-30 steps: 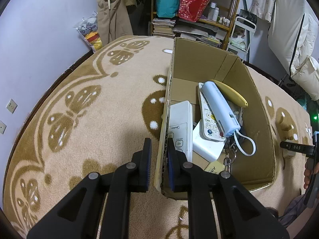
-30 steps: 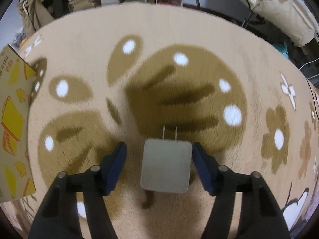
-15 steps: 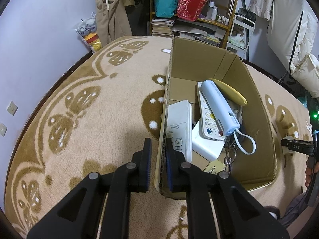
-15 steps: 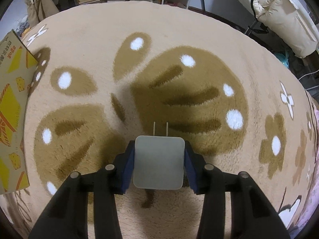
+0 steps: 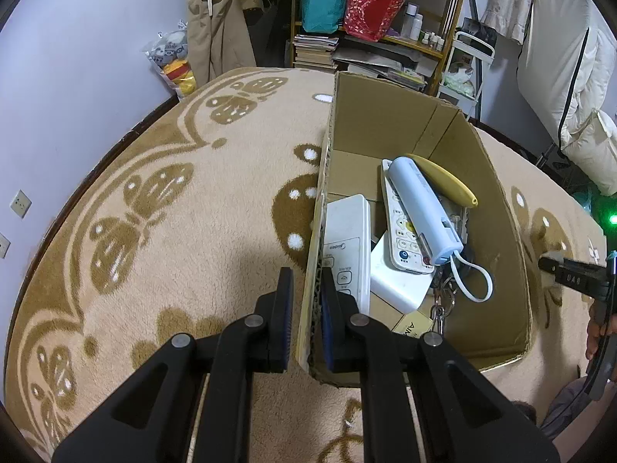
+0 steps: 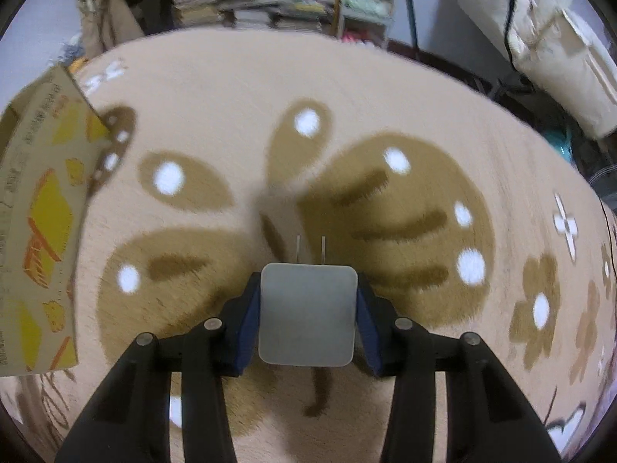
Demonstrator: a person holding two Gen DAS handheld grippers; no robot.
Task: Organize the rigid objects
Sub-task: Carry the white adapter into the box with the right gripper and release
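A white square plug adapter (image 6: 307,314) with two metal prongs sits between the blue pads of my right gripper (image 6: 307,308), which is shut on it just above the butterfly-patterned carpet. In the left wrist view my left gripper (image 5: 306,289) is shut on the near left wall of an open cardboard box (image 5: 497,231). Inside the box lie a white remote (image 5: 347,247), a second remote (image 5: 401,231), a pale blue cylinder with a loop strap (image 5: 424,212), a yellow oblong item (image 5: 443,179), a white block (image 5: 401,281) and keys (image 5: 439,305). The right gripper's tip shows at the far right (image 5: 567,274).
The box's printed outer side (image 6: 42,239) stands at the left in the right wrist view. Shelves with books and bags (image 5: 370,19), hanging clothes (image 5: 216,19) and white bedding bags (image 6: 555,38) line the room's edge. The beige carpet (image 5: 173,193) spreads all around.
My right gripper closed from either side onto the plug adapter and lifted it slightly; the view tilted up toward the shelves. The left gripper and the box stayed put.
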